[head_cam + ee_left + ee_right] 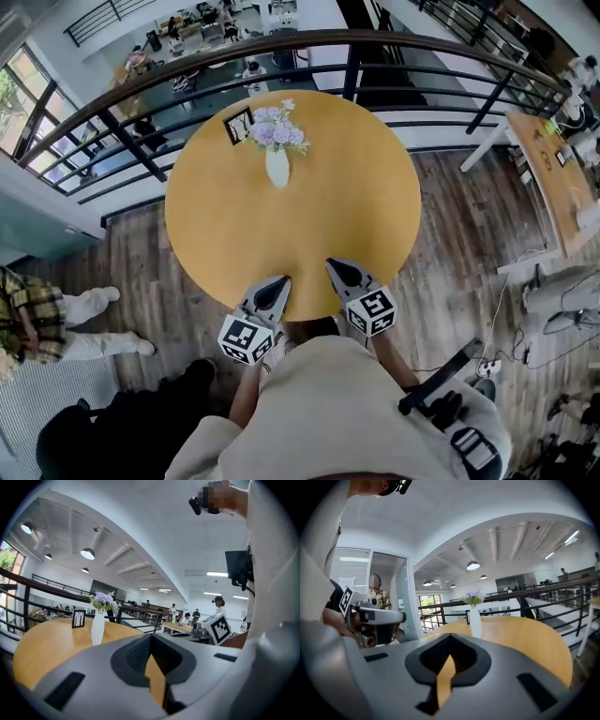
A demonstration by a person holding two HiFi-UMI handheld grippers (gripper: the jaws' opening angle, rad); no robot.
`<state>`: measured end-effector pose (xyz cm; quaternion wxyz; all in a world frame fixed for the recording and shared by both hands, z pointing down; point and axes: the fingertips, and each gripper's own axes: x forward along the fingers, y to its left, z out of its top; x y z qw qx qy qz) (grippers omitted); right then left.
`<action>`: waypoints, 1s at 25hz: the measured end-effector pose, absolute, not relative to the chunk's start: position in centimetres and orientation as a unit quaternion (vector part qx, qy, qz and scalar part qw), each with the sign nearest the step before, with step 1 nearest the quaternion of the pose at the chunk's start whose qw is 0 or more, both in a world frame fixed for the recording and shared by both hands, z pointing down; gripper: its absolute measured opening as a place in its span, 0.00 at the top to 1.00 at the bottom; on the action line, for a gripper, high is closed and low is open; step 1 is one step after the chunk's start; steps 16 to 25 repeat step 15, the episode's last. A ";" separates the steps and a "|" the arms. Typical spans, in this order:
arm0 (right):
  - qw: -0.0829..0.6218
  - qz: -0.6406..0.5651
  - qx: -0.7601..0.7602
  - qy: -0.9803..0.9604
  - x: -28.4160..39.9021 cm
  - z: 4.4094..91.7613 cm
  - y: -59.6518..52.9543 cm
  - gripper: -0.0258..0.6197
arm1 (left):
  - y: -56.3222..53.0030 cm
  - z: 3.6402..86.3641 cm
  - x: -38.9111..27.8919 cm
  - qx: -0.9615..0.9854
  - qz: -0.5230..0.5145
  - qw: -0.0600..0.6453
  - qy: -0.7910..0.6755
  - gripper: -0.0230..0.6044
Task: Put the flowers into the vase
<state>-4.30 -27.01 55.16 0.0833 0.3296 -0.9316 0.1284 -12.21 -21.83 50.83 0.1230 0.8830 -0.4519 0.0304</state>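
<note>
The task looks done — the flowers (278, 131) stand in the white vase (277, 170) at twelve o'clock on the round counter (309, 230), while the left gripper (274, 287) and right gripper (339, 272) hover at its six o'clock edge, fingers clenched on nothing — no loose stem shows.

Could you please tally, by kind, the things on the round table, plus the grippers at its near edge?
White vase: 1
Bunch of purple flowers, in the vase: 1
Picture frame: 1
Grippers, left gripper and right gripper, both shut and empty: 2
Total: 5
</note>
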 end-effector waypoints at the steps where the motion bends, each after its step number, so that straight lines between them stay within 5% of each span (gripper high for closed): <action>1: 0.090 0.126 0.326 -0.933 -4.7 55.2 -25.7 0.95 | -20.8 51.0 -12.8 0.882 0.027 0.125 -0.454 0.95; 25: 0.116 0.118 0.329 -0.930 -5.3 55.1 -15.8 0.95 | -12.4 51.0 -13.2 0.887 0.008 0.132 -0.442 0.95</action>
